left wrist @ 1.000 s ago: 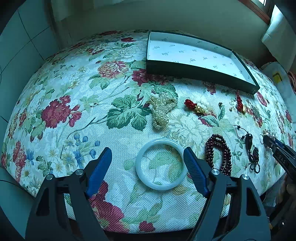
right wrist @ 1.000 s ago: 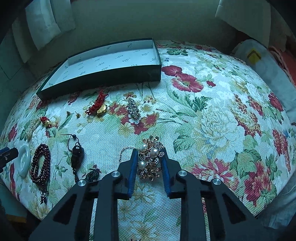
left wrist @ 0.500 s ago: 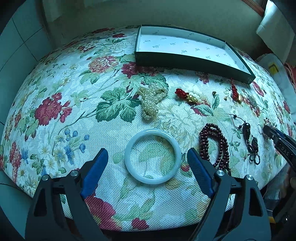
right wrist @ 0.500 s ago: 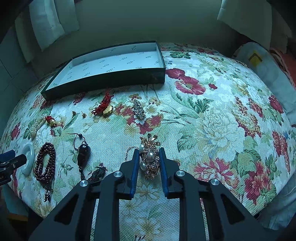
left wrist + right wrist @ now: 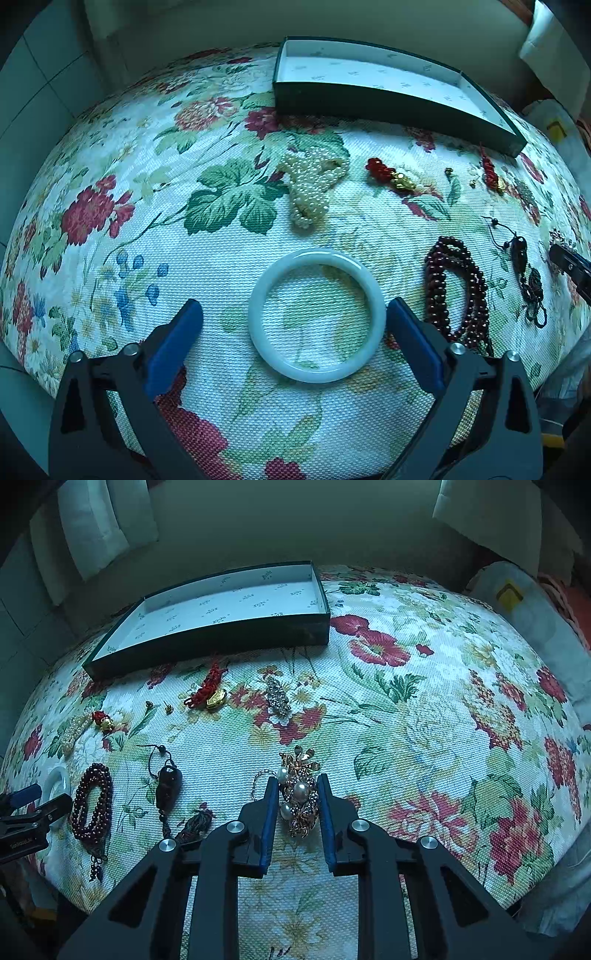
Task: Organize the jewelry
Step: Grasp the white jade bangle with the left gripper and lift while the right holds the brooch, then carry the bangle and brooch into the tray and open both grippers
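The left tongs [image 5: 294, 314] stand wide apart over the flowered tabletop [image 5: 110, 192], holding nothing. The pale bangle [image 5: 317, 315] lies flat between the two blue pads, off-centre: its rim touches or almost touches the right pad [image 5: 413, 339], while the left pad [image 5: 173, 343] stands well clear. A round ring has no long axis, so the grasp probably turns on centring it first. The dark bead bracelet [image 5: 458, 291] lies just beyond at 3 o'clock. The right tongs [image 5: 297, 812] are drawn close on either side of the pearl brooch [image 5: 300, 794], whose long axis runs 12 to 6 along the fingers; whether they grip it I cannot tell. The open box [image 5: 221, 602] waits at about 11 o'clock from there, seemingly empty.
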`<state>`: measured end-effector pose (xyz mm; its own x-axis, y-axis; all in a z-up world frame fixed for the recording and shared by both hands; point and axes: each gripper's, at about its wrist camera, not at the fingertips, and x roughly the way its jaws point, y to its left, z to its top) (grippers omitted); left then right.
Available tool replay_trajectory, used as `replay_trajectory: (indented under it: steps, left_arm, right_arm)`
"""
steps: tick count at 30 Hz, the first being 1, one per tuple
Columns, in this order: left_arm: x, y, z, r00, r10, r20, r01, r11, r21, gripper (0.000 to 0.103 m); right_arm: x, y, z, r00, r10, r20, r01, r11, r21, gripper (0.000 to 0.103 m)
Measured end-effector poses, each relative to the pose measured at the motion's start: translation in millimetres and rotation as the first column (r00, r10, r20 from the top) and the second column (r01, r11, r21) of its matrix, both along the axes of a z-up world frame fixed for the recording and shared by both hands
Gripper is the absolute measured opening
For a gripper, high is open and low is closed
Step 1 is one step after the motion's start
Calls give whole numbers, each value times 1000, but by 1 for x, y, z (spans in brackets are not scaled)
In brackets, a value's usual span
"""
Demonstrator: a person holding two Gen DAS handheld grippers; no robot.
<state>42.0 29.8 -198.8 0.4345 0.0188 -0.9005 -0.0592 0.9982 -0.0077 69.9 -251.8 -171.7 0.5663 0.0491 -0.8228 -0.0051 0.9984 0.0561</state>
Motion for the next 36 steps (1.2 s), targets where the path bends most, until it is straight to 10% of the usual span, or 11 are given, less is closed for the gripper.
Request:
replay_trajectory:
  steps: [8,13,36]
  left_arm:
    - [-5,0,1,1000,-25,3,25,1000,3,100]
    - [-15,-12,8,994,-99,48,99,995,7,71]
    - [-14,-16,58,979,-115,168,117,993,-7,70]
  right_arm:
    - [0,-3,0,1000,-7,-3,7,1000,19,22]
    - [0,-4,0,1000,-7,-2,7,1000,24,22]
    - [-11,4,35,997,20,76,-24,999,47,22]
